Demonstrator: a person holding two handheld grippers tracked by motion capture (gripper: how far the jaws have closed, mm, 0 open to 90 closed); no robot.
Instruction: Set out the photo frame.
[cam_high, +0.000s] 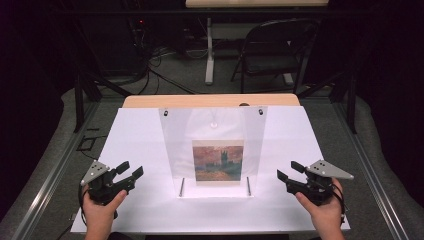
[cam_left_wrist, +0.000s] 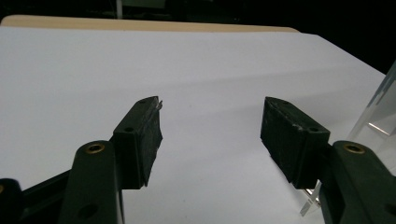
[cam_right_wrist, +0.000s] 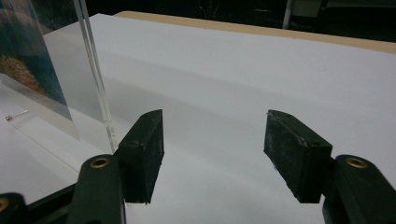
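The left tongs (cam_high: 130, 173) and the right tongs (cam_high: 290, 172) sit low over the worktop (cam_high: 135, 145), one at each side, each held from below by a hand, and both point inward and away from the person. Both stand wide open with nothing between the jaws; in the left gripper view the left tongs (cam_left_wrist: 211, 128) frame only bare white surface, and in the right gripper view the right tongs (cam_right_wrist: 214, 137) do the same.

The worktop, the largest thing here, is covered in white, with a tan wooden strip (cam_high: 210, 101) showing along the edge beyond the tongs.

Between the two tongs, well apart from each, stands a clear acrylic stand (cam_high: 172, 145), a tall see-through panel leaning back from a flat clear foot. In the right gripper view its near edge (cam_right_wrist: 95, 74) rises just beyond the left-hand jaw of the right tongs, not touching it. In the left gripper view a corner of the stand (cam_left_wrist: 380, 112) shows past the right-hand jaw of the left tongs.

A small painted picture (cam_high: 218, 160), reddish sky over dark greenish shapes, rests upright against the lower middle of the panel, midway between the tongs.

Two thin metal pins (cam_high: 182, 186) lie on the foot of the stand, one at either side below the picture.
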